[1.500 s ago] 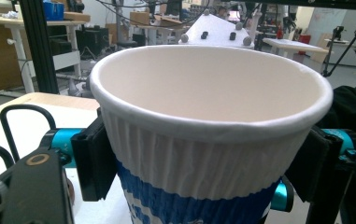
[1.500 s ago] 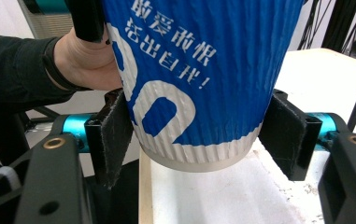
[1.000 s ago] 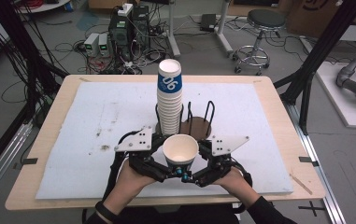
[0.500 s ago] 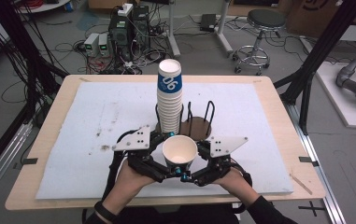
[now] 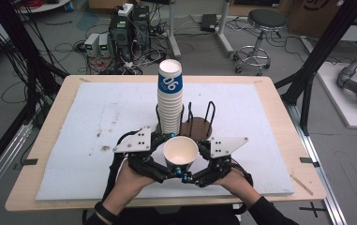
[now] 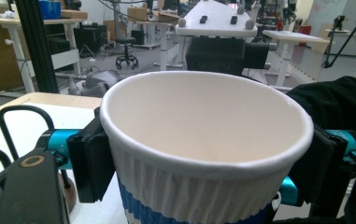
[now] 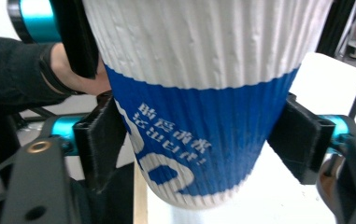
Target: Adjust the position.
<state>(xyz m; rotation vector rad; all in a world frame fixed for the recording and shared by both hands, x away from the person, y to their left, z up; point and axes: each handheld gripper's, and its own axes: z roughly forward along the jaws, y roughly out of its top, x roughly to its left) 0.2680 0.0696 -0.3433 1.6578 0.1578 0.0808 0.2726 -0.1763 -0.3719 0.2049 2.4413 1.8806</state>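
Note:
A white ribbed paper cup (image 5: 181, 151) with a blue band is held upright above the near edge of the mat, between both hands. My left gripper (image 5: 169, 161) comes in from the left. Its pads press the cup (image 6: 203, 140) just under the rim, and its jaws have just been closing on it. My right gripper (image 5: 196, 164) comes in from the right, its jaws either side of the cup's blue lower part (image 7: 199, 144). Those jaws have just been opening, and the cup is still between them. Just behind the held cup rises a tall stack of matching cups (image 5: 170, 101).
A black wire cup holder (image 5: 199, 124) on a brown round base stands right of the stack. A white foam mat (image 5: 96, 117) covers the wooden table (image 5: 45, 140). Black frame posts, cables, a stool and equipment lie beyond the far edge.

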